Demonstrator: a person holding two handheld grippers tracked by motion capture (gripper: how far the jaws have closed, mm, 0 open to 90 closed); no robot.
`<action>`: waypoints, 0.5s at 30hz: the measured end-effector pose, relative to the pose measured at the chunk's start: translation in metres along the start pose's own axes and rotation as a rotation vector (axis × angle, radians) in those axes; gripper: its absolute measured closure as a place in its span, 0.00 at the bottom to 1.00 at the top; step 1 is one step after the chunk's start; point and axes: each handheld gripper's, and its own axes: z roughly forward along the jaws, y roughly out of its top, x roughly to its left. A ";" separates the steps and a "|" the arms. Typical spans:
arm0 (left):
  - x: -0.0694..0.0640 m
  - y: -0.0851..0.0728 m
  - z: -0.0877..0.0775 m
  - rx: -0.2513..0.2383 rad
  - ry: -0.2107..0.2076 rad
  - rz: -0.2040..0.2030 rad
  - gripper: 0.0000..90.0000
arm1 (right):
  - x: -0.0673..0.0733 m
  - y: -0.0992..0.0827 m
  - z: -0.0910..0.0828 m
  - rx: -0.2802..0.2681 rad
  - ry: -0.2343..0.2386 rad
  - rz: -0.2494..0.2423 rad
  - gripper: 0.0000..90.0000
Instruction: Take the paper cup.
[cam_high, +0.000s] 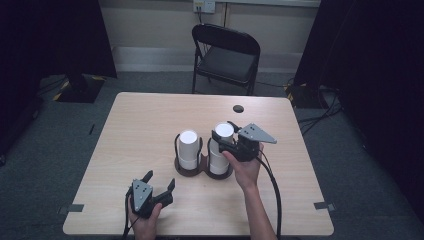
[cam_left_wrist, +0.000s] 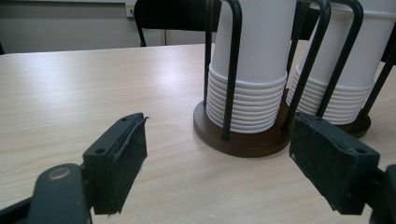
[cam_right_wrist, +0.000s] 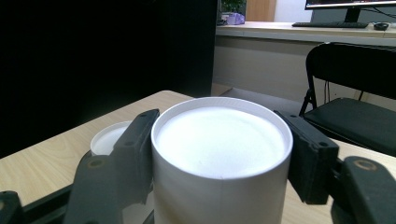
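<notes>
Tabletop (cam_high: 150, 120): a dark twin holder (cam_high: 189, 169) is stood mid-table, loaded with two white cup stacks. Right stack (cam_high: 220, 150) is clamped at its top cup by the right gripper (cam_high: 231, 137). Left gripper (cam_high: 160, 184) is held near the front edge, jaws wide apart, nothing between.

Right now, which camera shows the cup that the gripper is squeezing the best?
The right gripper view: the top cup is close up, clamped between the right gripper's pads. The high view shows that cup small atop the right stack in the wooden holder. The left gripper view shows the right stack's lower rims, with its top cut off.
</notes>
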 end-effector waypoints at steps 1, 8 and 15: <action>0.000 0.000 0.000 0.000 -0.001 0.000 0.21 | 0.000 0.000 0.000 0.000 0.000 0.000 0.38; 0.000 0.000 0.001 0.001 -0.001 -0.007 0.21 | 0.001 0.004 -0.002 0.002 -0.002 -0.006 0.38; 0.000 0.000 0.001 0.007 -0.009 -0.004 0.21 | 0.002 0.005 -0.002 -0.002 0.001 -0.003 0.38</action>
